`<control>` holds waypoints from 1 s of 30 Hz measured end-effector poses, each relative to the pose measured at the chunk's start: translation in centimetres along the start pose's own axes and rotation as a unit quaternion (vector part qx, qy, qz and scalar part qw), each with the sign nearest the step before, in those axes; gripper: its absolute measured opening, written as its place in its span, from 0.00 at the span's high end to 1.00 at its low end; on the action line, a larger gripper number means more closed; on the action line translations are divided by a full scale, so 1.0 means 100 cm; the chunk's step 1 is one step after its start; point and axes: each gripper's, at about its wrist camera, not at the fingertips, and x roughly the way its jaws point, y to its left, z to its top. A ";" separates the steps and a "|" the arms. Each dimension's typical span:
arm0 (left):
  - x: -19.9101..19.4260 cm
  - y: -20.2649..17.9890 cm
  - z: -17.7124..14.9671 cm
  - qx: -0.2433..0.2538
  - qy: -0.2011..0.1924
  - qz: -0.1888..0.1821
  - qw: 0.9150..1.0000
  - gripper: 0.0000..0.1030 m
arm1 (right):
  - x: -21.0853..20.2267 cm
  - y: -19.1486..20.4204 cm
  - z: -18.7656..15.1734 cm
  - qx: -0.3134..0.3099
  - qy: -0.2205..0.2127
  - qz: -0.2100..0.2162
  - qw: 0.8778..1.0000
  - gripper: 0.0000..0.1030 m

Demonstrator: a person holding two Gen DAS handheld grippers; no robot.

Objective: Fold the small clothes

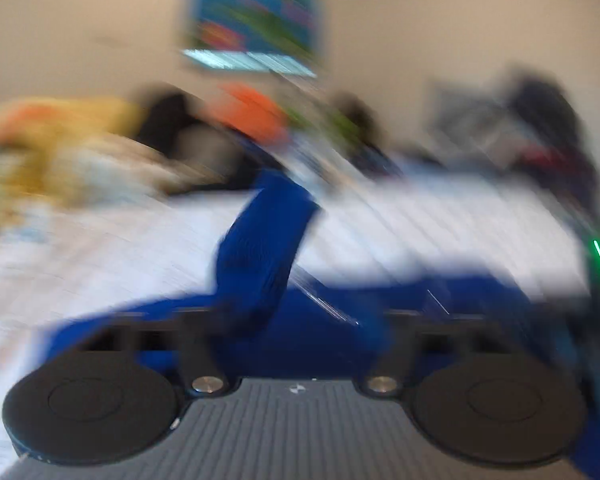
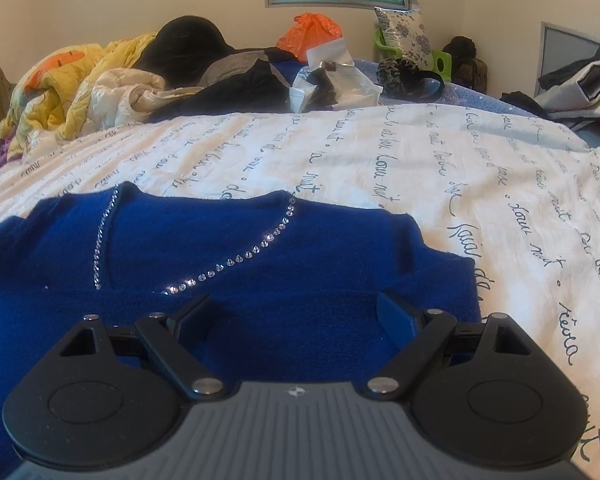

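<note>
A royal-blue knit sweater [image 2: 228, 248] with a rhinestone-trimmed V neckline lies flat on the white script-printed bedspread [image 2: 380, 152]. My right gripper [image 2: 296, 312] hovers just over its chest, jaws wide apart with nothing pinched between them. The left wrist view is badly smeared by motion. In it, my left gripper [image 1: 292, 320] also shows its jaws spread wide. A band of the blue sweater [image 1: 264, 240], likely a sleeve, rises up past the gap without being pressed by either pad.
A yellow-orange quilt [image 2: 72, 80] and dark clothes [image 2: 228, 76] are heaped at the bed's far side, with an orange plastic bag [image 2: 312, 32], a crumpled clear packet [image 2: 332, 84] and a floral pillow [image 2: 408, 32]. More garments [image 2: 580, 80] are piled at the right.
</note>
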 end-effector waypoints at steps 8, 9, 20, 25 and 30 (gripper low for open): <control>-0.020 -0.070 -0.072 0.074 -0.016 0.003 0.997 0.01 | -0.012 -0.032 0.013 0.128 0.009 0.065 0.990 0.14; -0.023 -0.068 -0.073 0.068 -0.020 0.005 0.997 0.00 | -0.017 -0.029 0.018 0.150 0.013 0.072 0.986 0.12; -0.027 -0.013 -0.063 -0.092 -0.049 0.036 0.994 0.00 | 0.020 0.076 0.033 0.152 0.169 0.208 0.951 0.14; -0.027 0.000 -0.061 -0.128 -0.038 0.027 0.991 0.00 | 0.028 0.089 0.038 0.140 0.187 0.180 0.956 0.57; -0.028 0.008 -0.063 -0.155 -0.040 0.020 0.987 0.00 | 0.030 0.087 0.037 0.139 0.191 0.170 0.957 0.70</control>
